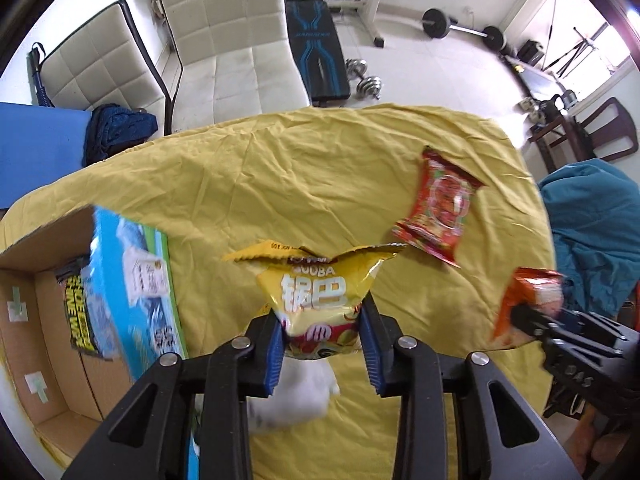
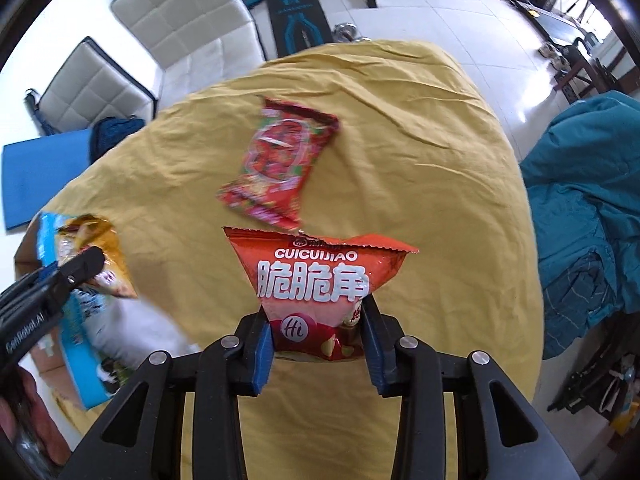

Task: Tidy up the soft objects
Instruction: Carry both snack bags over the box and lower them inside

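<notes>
Left gripper (image 1: 324,334): fingers clenched on the yellow snack bag (image 1: 320,300), pinched low so the crimped top hangs free, at lower centre of the left wrist view.
Right gripper (image 2: 318,334): fingers clenched on the orange snack bag (image 2: 320,292) the same way, at lower centre of the right wrist view.
Red packet (image 1: 438,210): lying flat on the yellow cloth (image 1: 280,184), right of centre, ungrasped.
Cardboard box (image 1: 36,320): open at lower left, a blue-green flat box (image 1: 136,280) leaning at its edge; likely where the bags are bound.
Bench: covered by the cloth.
Step judged: both bags held clear of the cloth, ready to carry to the box.
</notes>
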A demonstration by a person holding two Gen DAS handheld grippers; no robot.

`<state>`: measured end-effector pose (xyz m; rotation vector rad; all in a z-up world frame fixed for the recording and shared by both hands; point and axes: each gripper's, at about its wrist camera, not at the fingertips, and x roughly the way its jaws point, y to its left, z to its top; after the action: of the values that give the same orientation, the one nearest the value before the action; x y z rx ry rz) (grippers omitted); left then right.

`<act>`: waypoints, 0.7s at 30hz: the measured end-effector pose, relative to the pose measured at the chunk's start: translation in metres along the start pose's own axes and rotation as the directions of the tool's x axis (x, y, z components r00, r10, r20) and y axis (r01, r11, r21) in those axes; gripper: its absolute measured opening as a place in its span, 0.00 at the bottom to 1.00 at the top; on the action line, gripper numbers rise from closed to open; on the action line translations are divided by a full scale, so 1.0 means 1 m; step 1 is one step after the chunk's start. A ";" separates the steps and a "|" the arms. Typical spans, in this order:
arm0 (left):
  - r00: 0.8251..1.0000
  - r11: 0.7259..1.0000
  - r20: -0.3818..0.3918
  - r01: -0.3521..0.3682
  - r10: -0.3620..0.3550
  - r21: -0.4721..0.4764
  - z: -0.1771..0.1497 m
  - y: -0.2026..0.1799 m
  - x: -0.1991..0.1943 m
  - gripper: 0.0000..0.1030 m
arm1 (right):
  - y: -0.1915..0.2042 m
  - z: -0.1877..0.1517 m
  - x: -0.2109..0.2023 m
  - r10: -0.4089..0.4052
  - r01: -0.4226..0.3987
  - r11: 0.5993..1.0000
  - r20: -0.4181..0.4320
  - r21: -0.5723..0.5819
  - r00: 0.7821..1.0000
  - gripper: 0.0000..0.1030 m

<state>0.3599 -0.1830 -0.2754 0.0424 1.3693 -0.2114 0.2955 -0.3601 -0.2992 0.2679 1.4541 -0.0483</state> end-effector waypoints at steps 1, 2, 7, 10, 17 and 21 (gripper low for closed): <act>1.000 1.000 0.010 0.011 -0.011 0.000 -0.005 -0.001 -0.009 0.29 | 0.005 -0.003 -0.003 0.007 -0.007 1.000 0.002 -0.009 1.000 0.39; 1.000 1.000 0.018 0.019 -0.019 -0.001 -0.010 -0.004 -0.016 0.29 | 0.008 -0.008 -0.006 0.015 -0.014 1.000 0.004 -0.016 1.000 0.38; 0.998 0.999 0.059 0.039 -0.038 0.000 -0.028 -0.005 -0.044 0.29 | 0.032 -0.025 -0.025 0.047 -0.045 0.997 0.021 -0.066 0.999 0.38; 0.997 0.999 0.060 0.049 -0.049 -0.014 -0.041 -0.001 -0.053 0.29 | 0.043 -0.033 -0.031 0.076 -0.074 0.993 0.018 -0.091 0.997 0.38; 0.993 0.991 0.105 0.072 -0.061 -0.113 -0.071 0.040 -0.093 0.29 | 0.093 -0.058 -0.058 0.154 -0.145 0.971 0.033 -0.192 0.988 0.38; 0.991 0.986 0.131 0.059 -0.039 -0.159 -0.088 0.074 -0.120 0.29 | 0.141 -0.072 -0.074 0.203 -0.187 0.948 0.037 -0.258 0.978 0.38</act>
<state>0.2660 -0.0822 -0.1828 -0.1392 1.2570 -0.1408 0.2436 -0.2185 -0.2113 0.1974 1.3485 0.2872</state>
